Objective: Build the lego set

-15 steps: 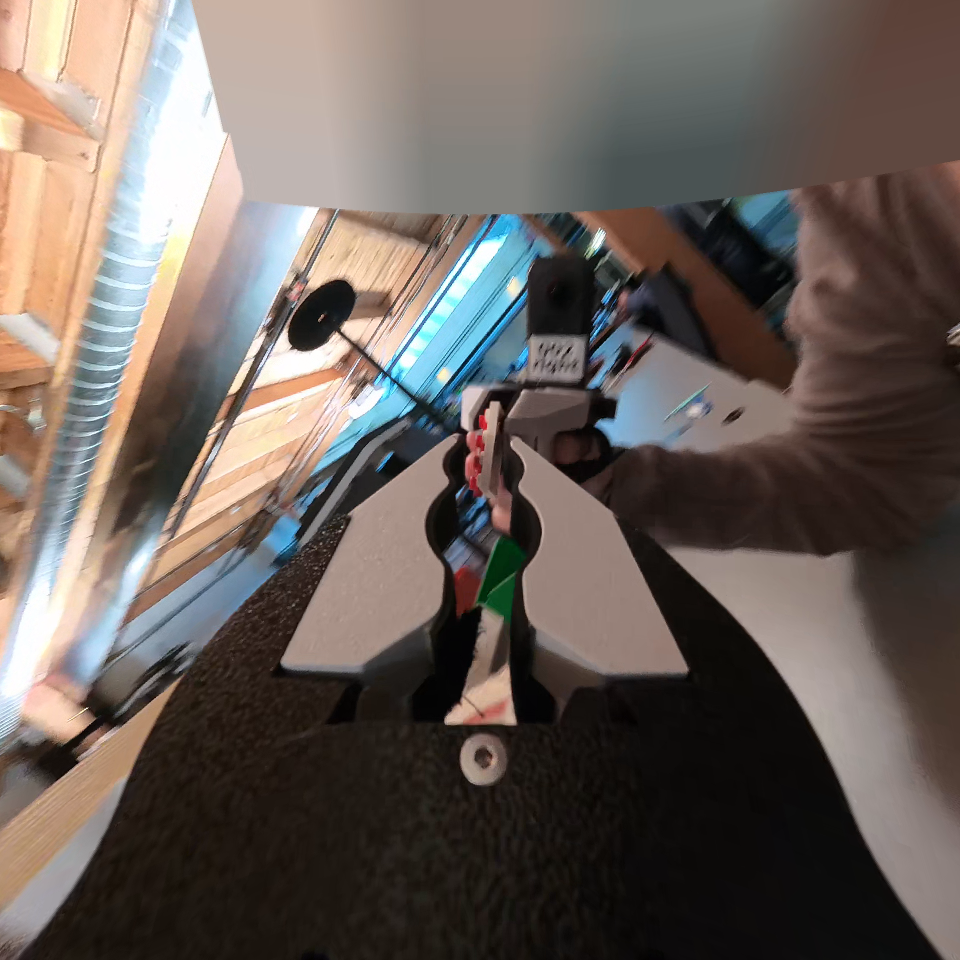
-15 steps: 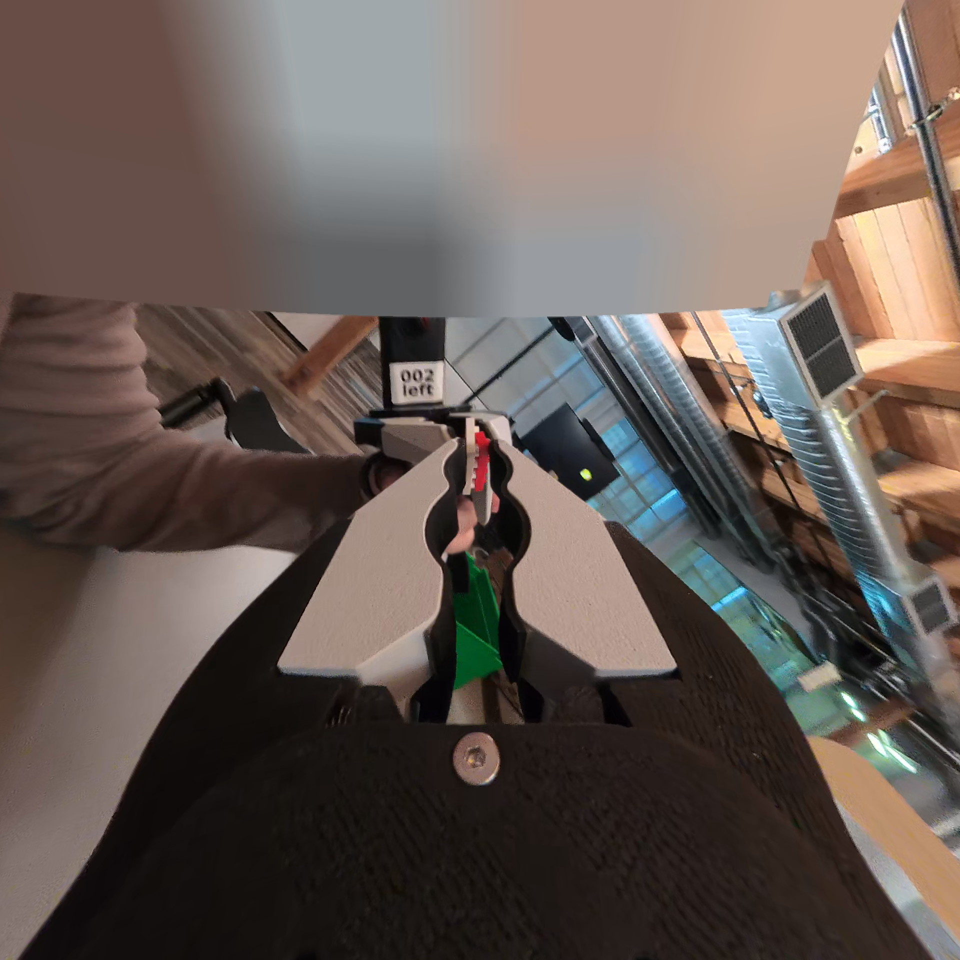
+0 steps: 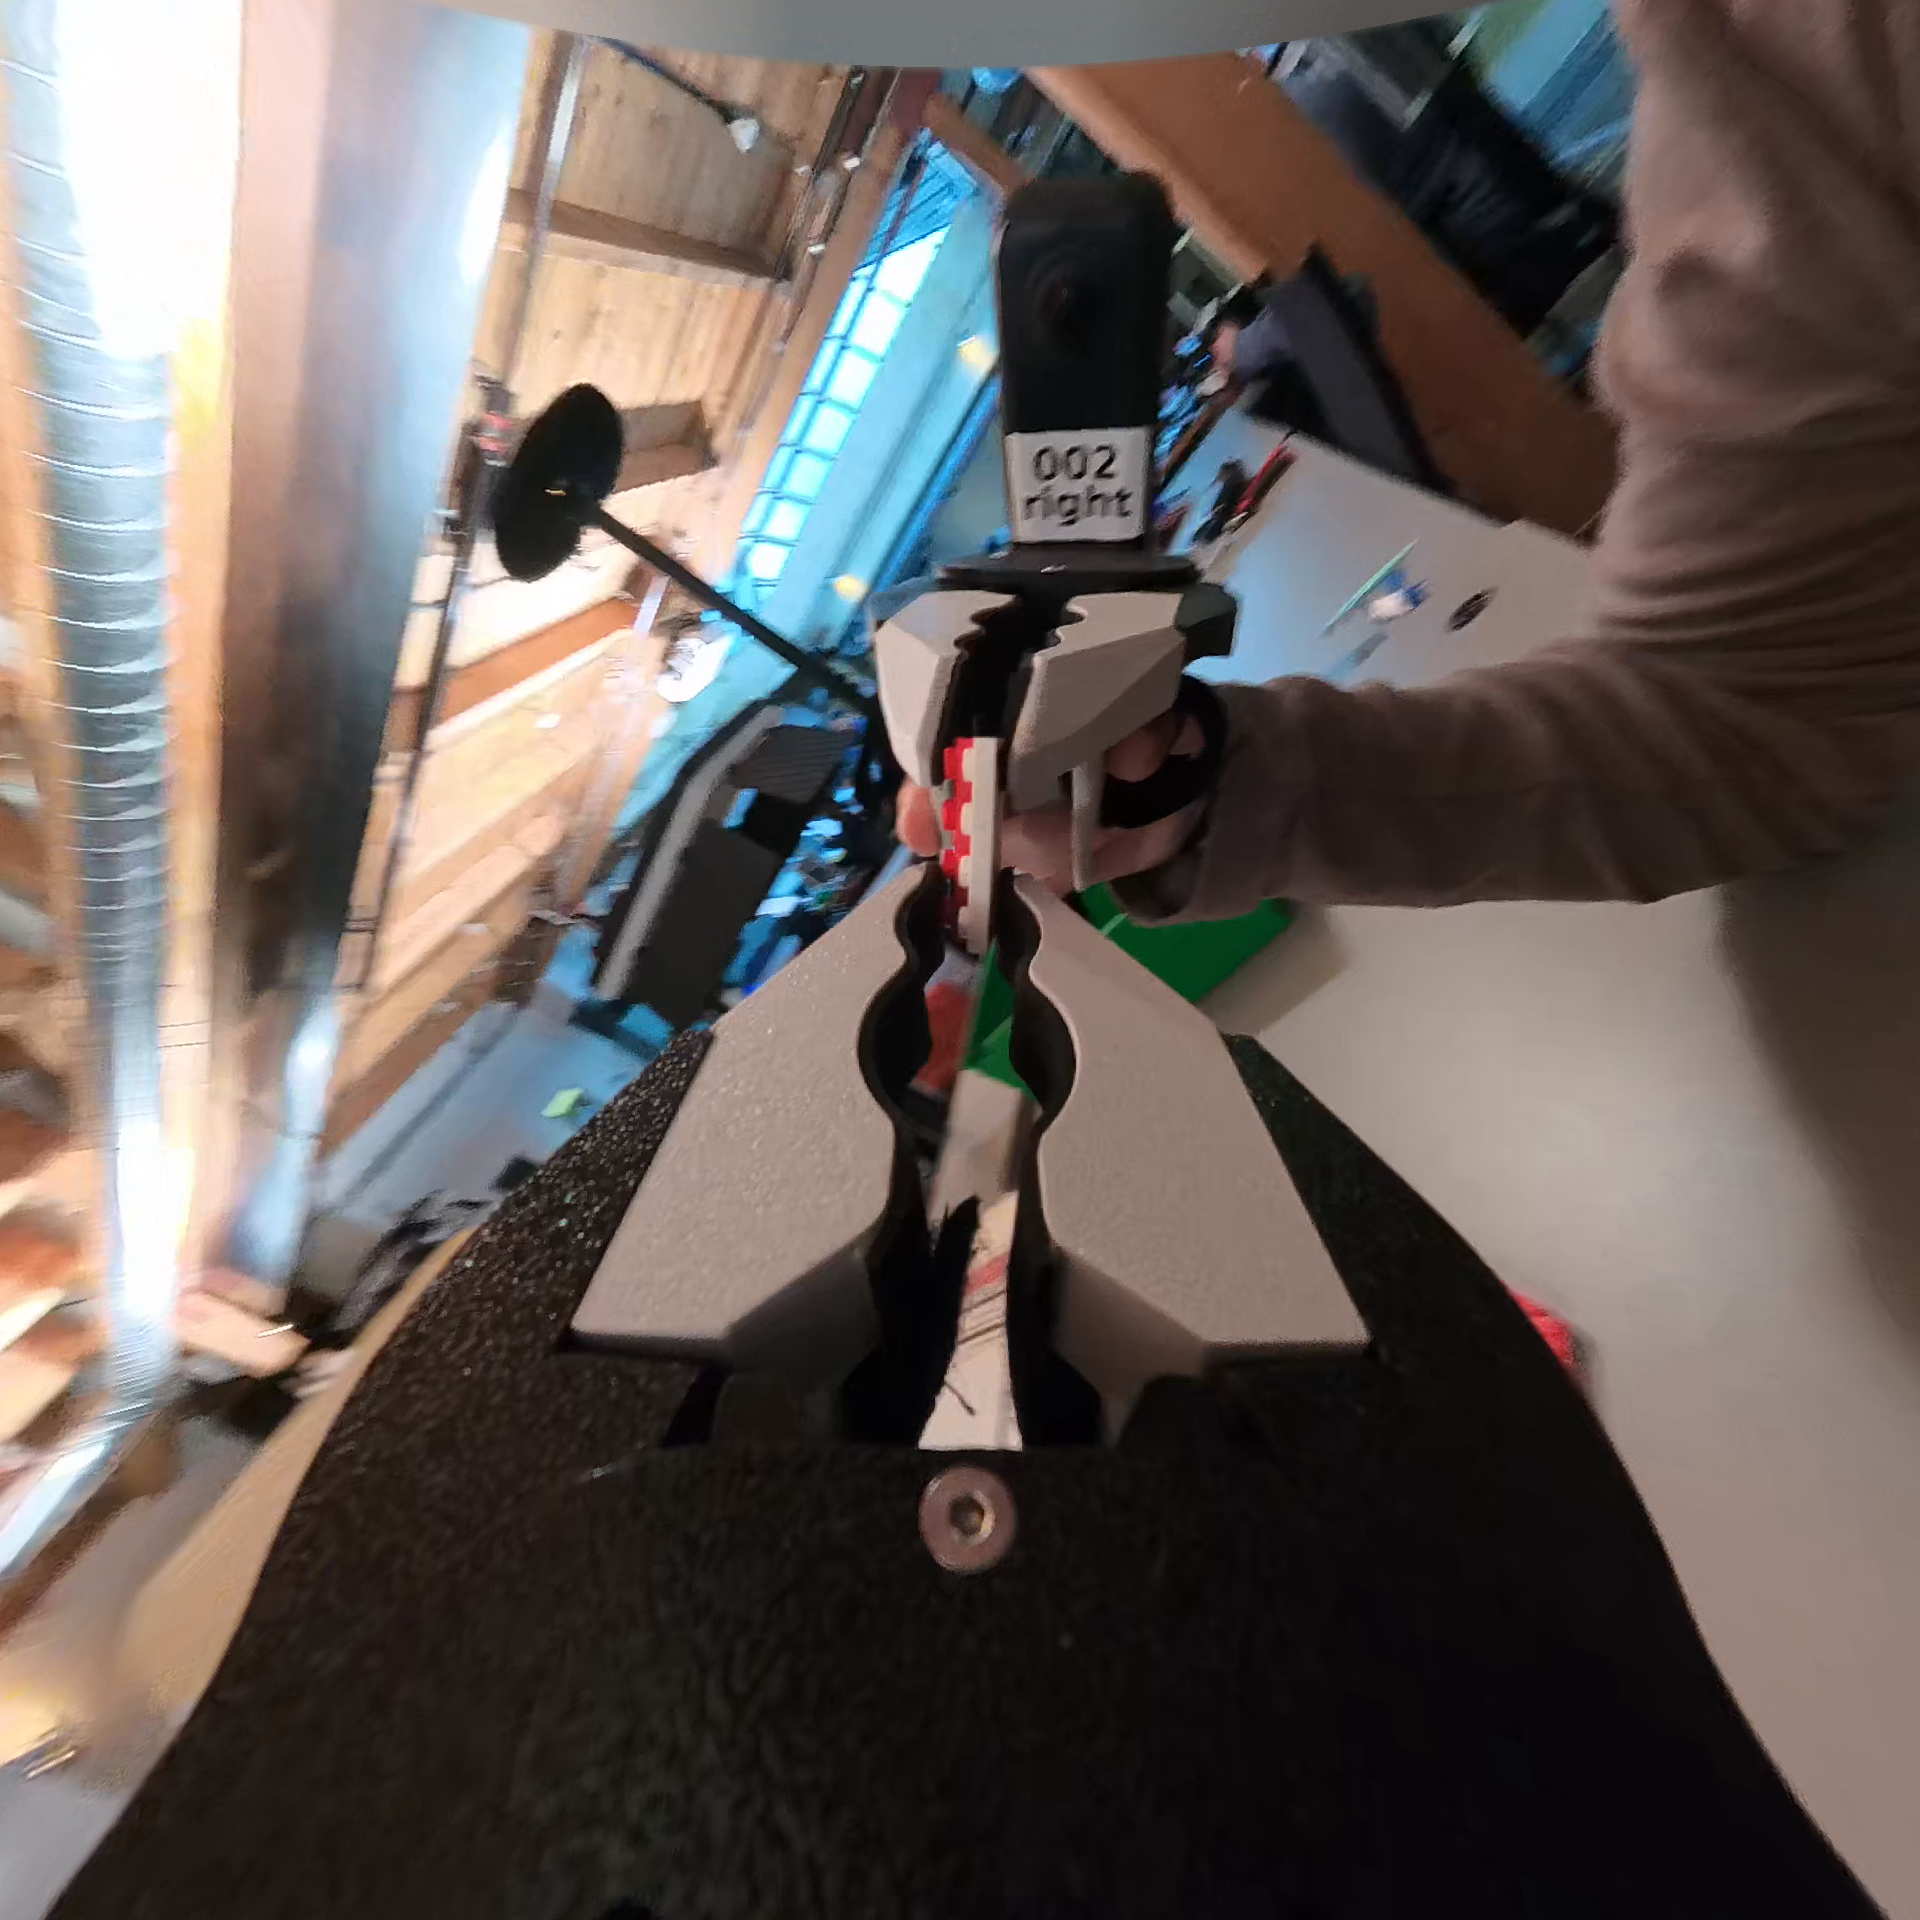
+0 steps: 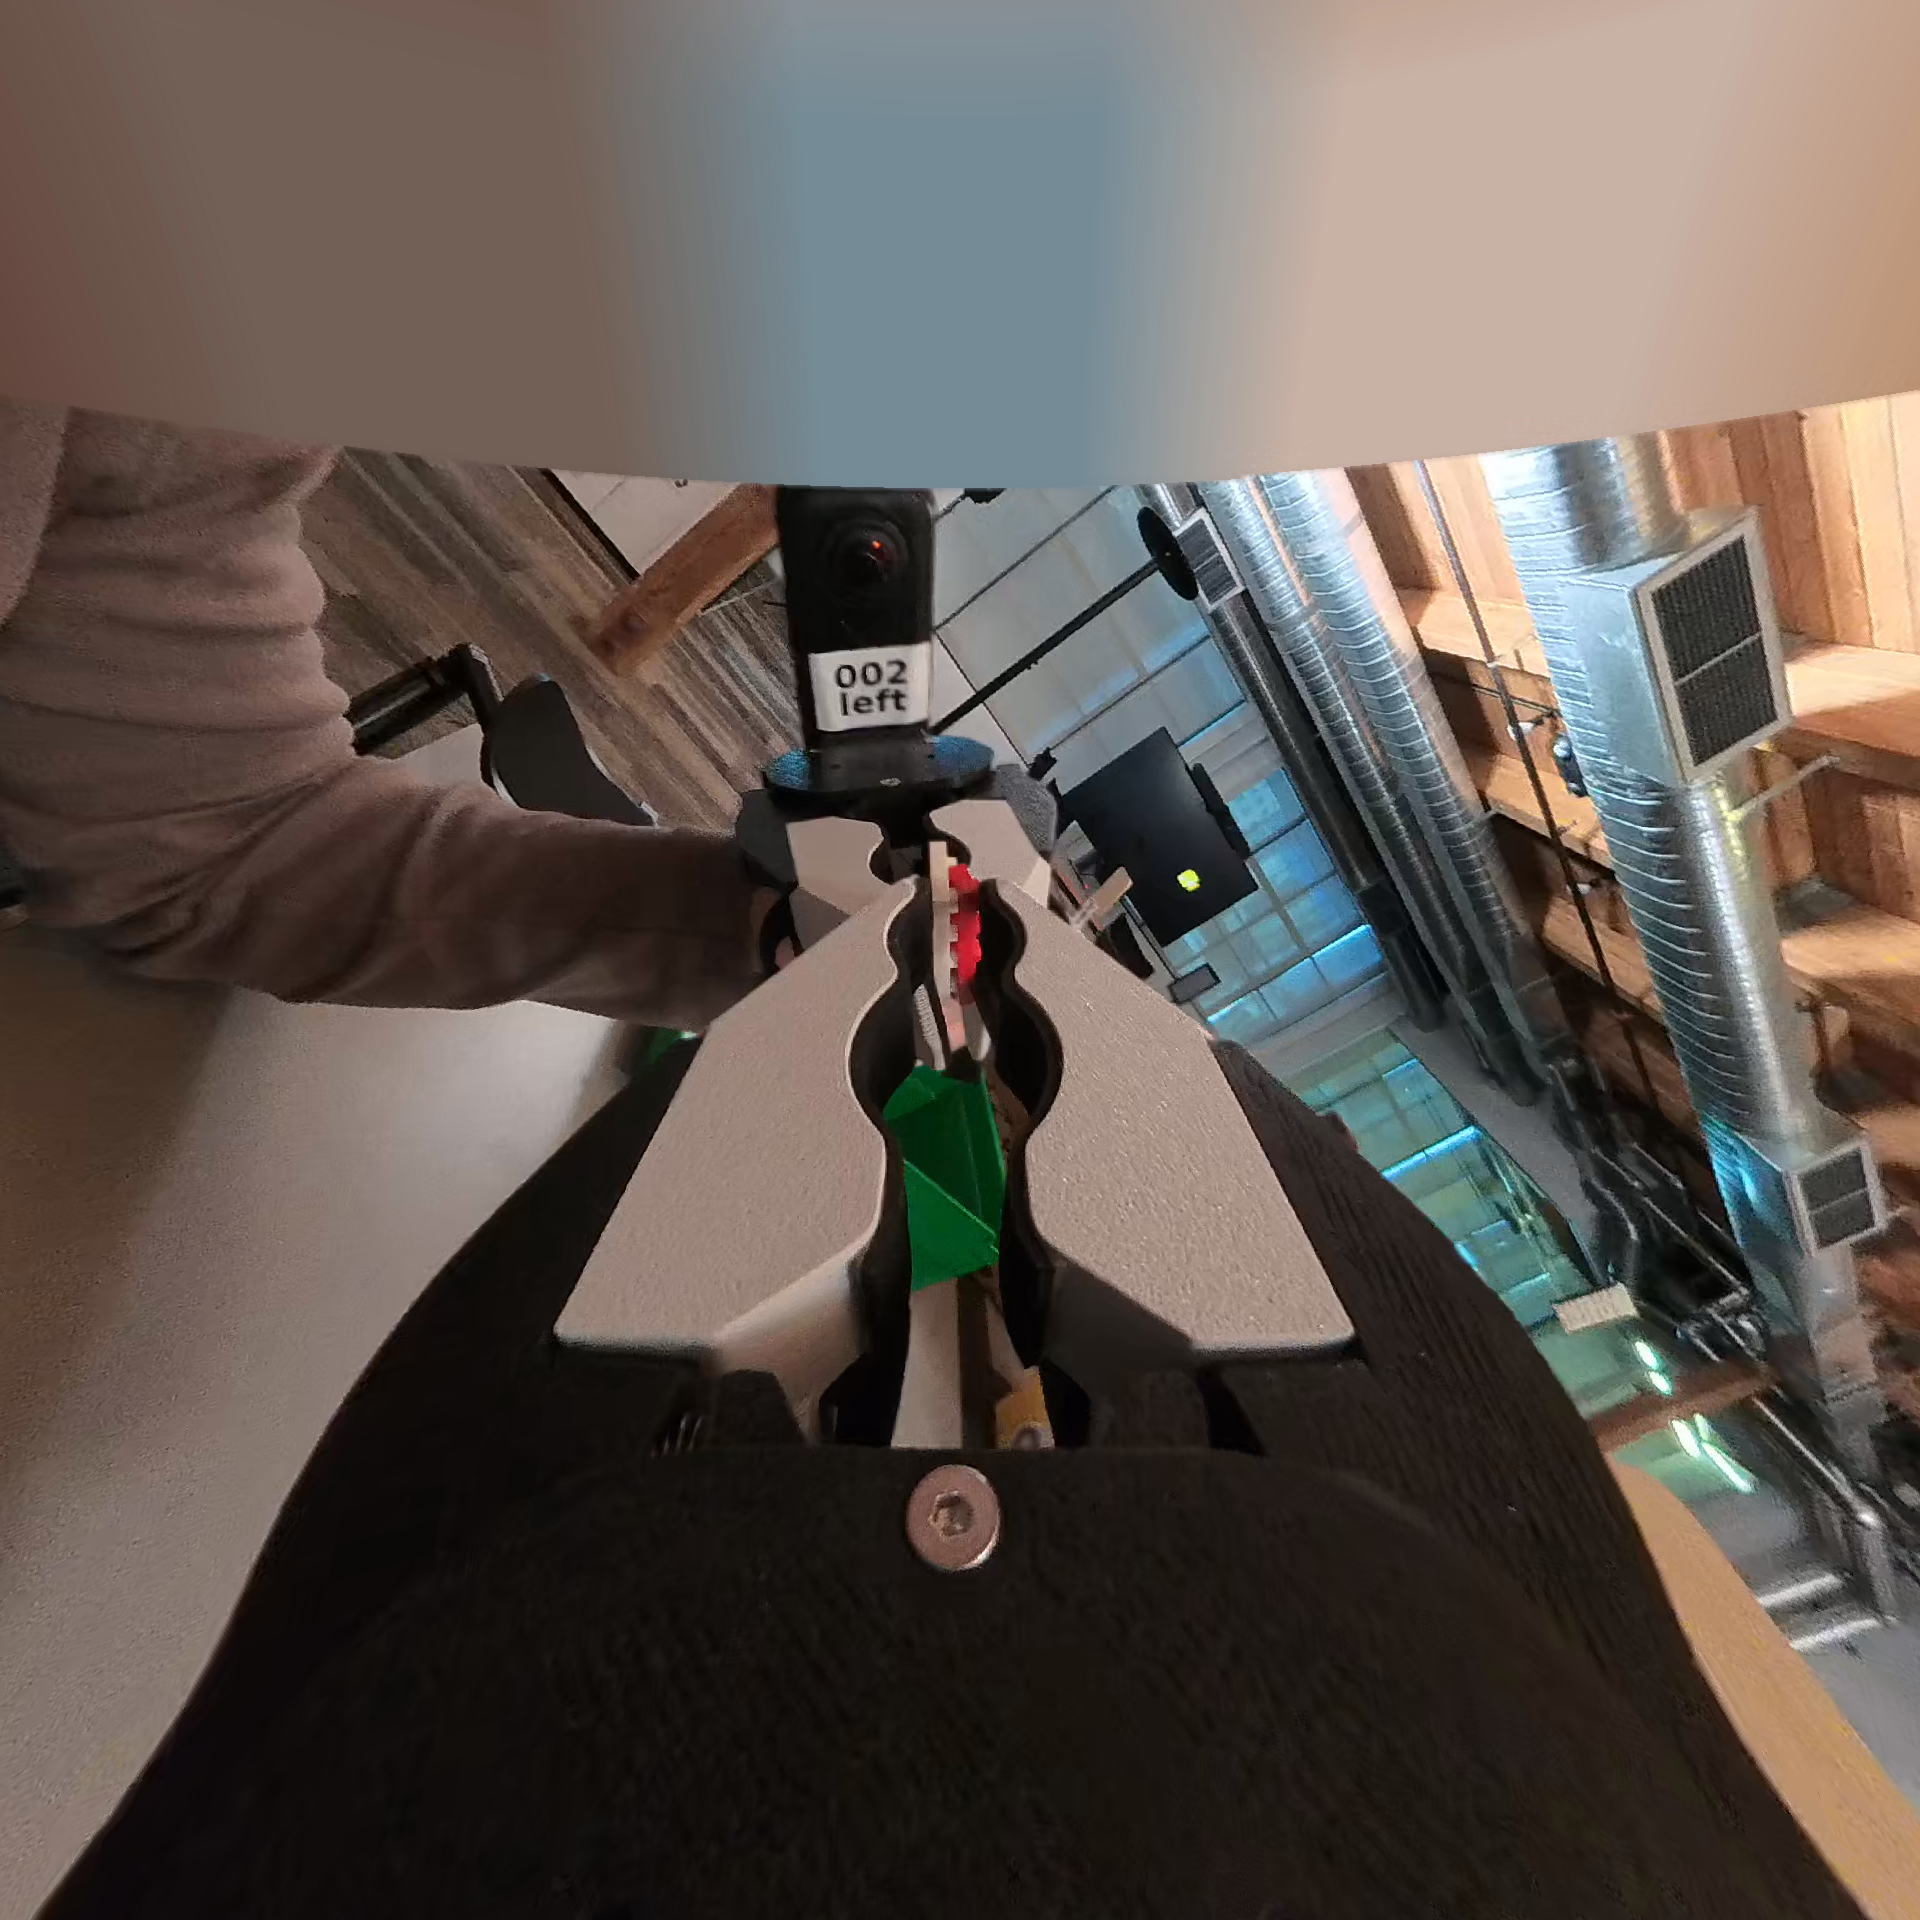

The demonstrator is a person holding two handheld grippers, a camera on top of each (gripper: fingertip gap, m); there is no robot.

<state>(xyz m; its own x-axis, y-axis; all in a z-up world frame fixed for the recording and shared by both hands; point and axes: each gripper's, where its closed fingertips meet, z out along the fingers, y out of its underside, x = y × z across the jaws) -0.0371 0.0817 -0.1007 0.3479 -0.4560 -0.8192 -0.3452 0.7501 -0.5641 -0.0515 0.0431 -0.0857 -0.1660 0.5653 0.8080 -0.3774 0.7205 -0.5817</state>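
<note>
A small lego piece (image 3: 968, 831), a thin white plate with red bricks studded along one face, is held up in the air between the two tools, well above the pale worktop (image 3: 1455, 1091). It is judged light, stiff and hard, with smooth faces that could slip; the press-fit joints are likely to pop apart if it is twisted or squeezed hard. It is best taken across the flat faces of the plate, at its ends, with the studded middle left free.

The left hand-held gripper (image 3: 971, 914) is seen nearly closed, its tips pinched on the near end of the piece. The right hand-held gripper (image 3: 992, 727), facing it from the far side, is likewise narrowed onto the other end. In the right wrist view the same grip is shown: right hand-held gripper (image 4: 951, 894) tips tight around the piece (image 4: 956, 925), the left tool just beyond. The exact contact at the left tips is partly hidden.

A green sheet (image 3: 1184, 951) is seen on the worktop below, to the right. A sleeved arm (image 3: 1507, 769) is seen behind the right tool.
</note>
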